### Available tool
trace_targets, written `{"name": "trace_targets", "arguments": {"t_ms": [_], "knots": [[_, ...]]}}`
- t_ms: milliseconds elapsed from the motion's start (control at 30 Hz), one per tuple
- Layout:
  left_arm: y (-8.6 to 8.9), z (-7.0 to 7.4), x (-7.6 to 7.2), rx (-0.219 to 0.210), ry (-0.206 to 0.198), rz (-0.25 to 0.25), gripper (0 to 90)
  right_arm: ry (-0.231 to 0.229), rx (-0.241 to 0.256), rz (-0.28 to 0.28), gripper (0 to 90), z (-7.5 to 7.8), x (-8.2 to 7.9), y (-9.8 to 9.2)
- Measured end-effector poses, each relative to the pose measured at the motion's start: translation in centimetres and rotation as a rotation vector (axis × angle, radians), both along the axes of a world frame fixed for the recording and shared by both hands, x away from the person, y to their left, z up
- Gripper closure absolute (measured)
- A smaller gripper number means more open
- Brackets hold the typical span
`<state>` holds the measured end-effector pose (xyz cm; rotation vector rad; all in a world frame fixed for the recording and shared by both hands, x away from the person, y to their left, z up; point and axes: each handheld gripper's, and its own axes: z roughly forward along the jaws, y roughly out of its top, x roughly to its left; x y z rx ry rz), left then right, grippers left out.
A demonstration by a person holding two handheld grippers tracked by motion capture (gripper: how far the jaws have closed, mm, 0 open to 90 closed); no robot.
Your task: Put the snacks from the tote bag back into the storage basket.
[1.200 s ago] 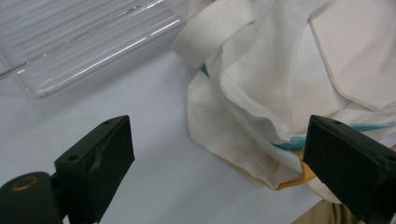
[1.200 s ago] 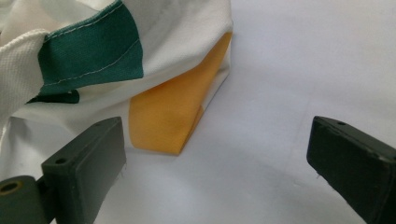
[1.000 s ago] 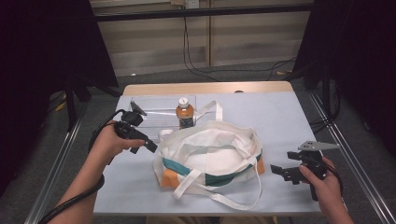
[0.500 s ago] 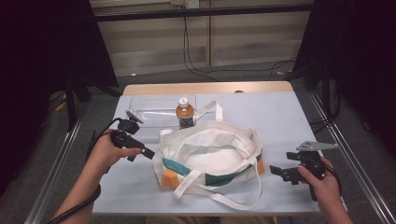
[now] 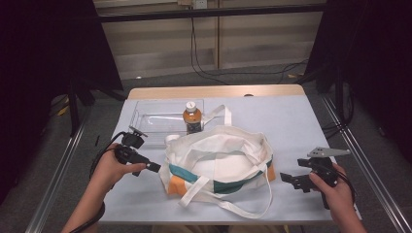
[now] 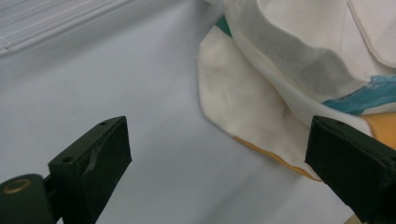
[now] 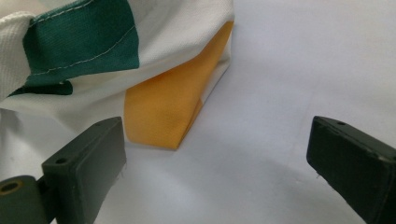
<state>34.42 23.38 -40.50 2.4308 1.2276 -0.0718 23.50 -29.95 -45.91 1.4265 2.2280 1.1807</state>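
A white canvas tote bag (image 5: 218, 160) with green and orange patches lies open-mouthed in the middle of the table. Its left corner (image 6: 243, 107) and its orange right corner (image 7: 168, 112) appear in the gripper views. My left gripper (image 5: 154, 168) is open, low over the table just left of the bag, nothing between its jaws. My right gripper (image 5: 286, 178) is open too, just right of the bag's orange corner, with bare table between its jaws. A bottle (image 5: 192, 117) of orange drink with a white cap stands upright behind the bag.
A clear plastic tray (image 5: 153, 121) sits at the back left beside the bottle. The bag's long handles (image 5: 233, 206) trail toward the front edge. Light blue tabletop (image 5: 291, 126) is bare at the back right. Metal rails run along both table sides.
My left gripper has dropped toward the front and now sits low beside the bag's left corner. The right gripper has barely moved.
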Motion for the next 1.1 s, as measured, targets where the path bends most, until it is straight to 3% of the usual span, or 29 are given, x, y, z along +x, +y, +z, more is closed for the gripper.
{"name": "trace_targets", "arguments": {"t_ms": [200,400,433,500,533,567,667,700,733,833,867,967,1000,1033,1100], "knots": [[0.8,-1.0,-0.6,-0.019,-0.001,0.001,6.1,0.008,-0.005,-0.002,4.3,-0.1,0.1,0.1],[1.3,-2.0,-1.1,-0.035,-0.03,0.014,6.2,0.011,-0.015,0.004,4.3,-0.3,0.2,0.3],[1.2,-2.3,-1.3,-0.048,-0.039,0.039,6.2,0.013,-0.017,0.002,4.4,-0.3,0.2,0.3],[1.4,-2.7,-1.4,-0.039,-0.036,0.014,6.0,0.013,-0.02,0.005,4.4,-0.4,0.2,0.4],[1.2,-3.0,-1.6,-0.054,-0.046,0.042,6.1,0.014,-0.021,0.005,4.4,-0.4,0.2,0.4],[1.4,-3.1,-1.6,-0.037,-0.048,0.006,6.1,0.017,-0.023,0.006,4.4,-0.4,0.3,0.4],[1.3,-3.7,-1.8,-0.037,-0.071,0.009,6.1,0.021,-0.025,0.007,4.4,-0.5,0.3,0.5],[1.1,-3.9,-2.0,-0.056,-0.078,0.028,6.1,0.021,-0.026,0.008,4.4,-0.5,0.3,0.5],[1.3,-4.0,-1.9,-0.038,-0.086,-0.004,6.2,0.021,-0.028,0.008,4.4,-0.5,0.3,0.5],[1.1,-4.5,-2.3,-0.069,-0.105,0.018,5.9,0.028,-0.033,0.007,4.4,-0.6,0.3,0.5],[1.3,-4.5,-2.3,-0.049,-0.103,-0.009,5.9,0.03,-0.035,0.007,4.4,-0.6,0.3,0.5],[1.5,-4.8,-2.5,-0.067,-0.117,0.003,5.9,0.026,-0.036,0.011,4.4,-0.7,0.4,0.5],[1.4,-5.0,-2.7,-0.094,-0.124,0.029,5.9,0.028,-0.038,0.009,4.4,-0.8,0.4,0.6],[1.7,-5.1,-2.6,-0.08,-0.122,0.002,5.8,0.031,-0.039,0.011,4.4,-0.8,0.4,0.6],[1.7,-5.5,-2.8,-0.088,-0.121,0.016,5.5,0.034,-0.045,0.017,4.4,-0.8,0.4,0.6]]}}
